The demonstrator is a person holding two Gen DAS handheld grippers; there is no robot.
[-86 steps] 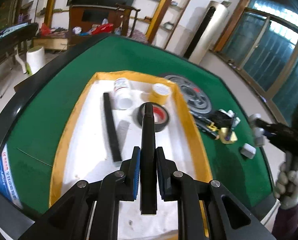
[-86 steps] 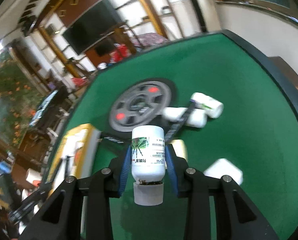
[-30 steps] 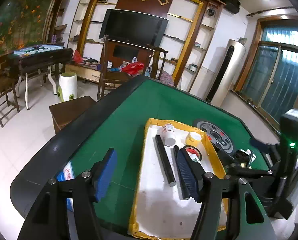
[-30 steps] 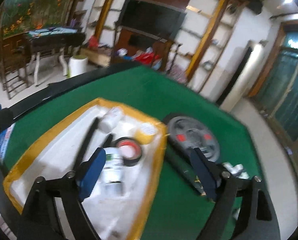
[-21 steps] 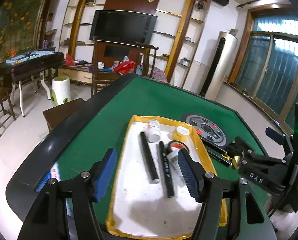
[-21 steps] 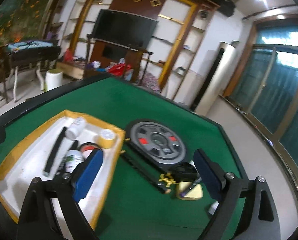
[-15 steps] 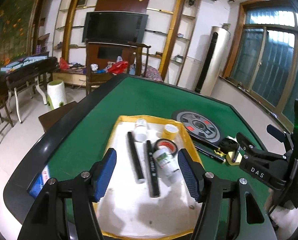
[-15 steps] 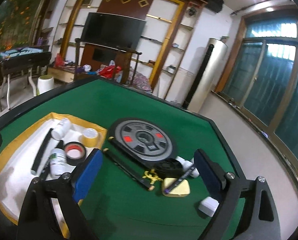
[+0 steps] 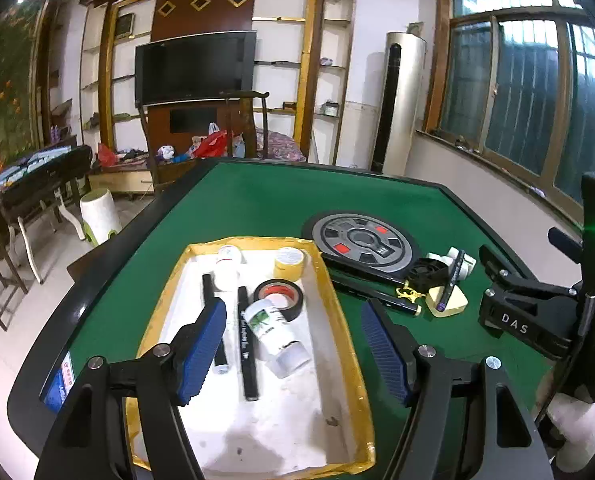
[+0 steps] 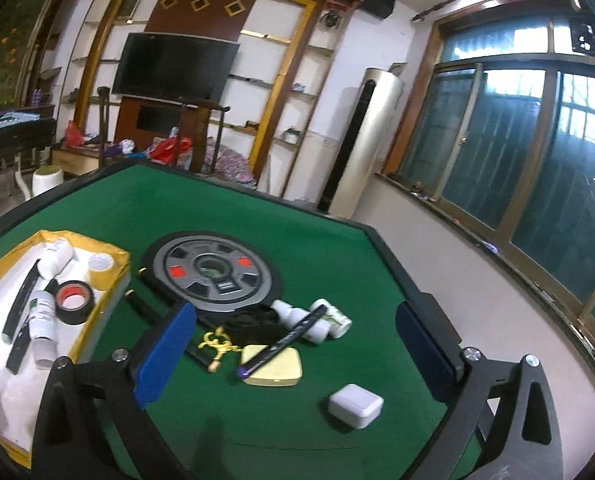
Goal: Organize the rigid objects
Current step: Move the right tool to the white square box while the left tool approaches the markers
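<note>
A yellow-rimmed white tray [image 9: 158,312] holds a green-label white bottle [image 9: 272,330], two black sticks [image 9: 246,344], a second white bottle [image 9: 227,264], a black tape roll [image 9: 279,294] and a yellow tape roll [image 9: 289,258]. My left gripper [image 9: 293,352] hovers over the tray's near half, jaws opening, nothing between them. My right gripper [image 10: 295,352] is over the green felt right of the tray [image 10: 97,308], jaws opening wide and empty. Below it lie a purple-tipped marker [image 10: 285,340], a yellow case [image 10: 275,366], a small white box [image 10: 355,404], white bottles [image 10: 329,318] and a gold keychain [image 10: 217,342].
A grey weight plate [image 10: 213,272] lies on the green table [image 10: 257,220] behind the loose items, with a long black stick [image 10: 157,316] beside it. The table's black edge runs close on the right. A chair, shelves and a television stand beyond.
The black stick and the green-label bottle, held earlier, now lie in the tray. Both grippers have drawn back and swung right, and their jaws stand wider.
</note>
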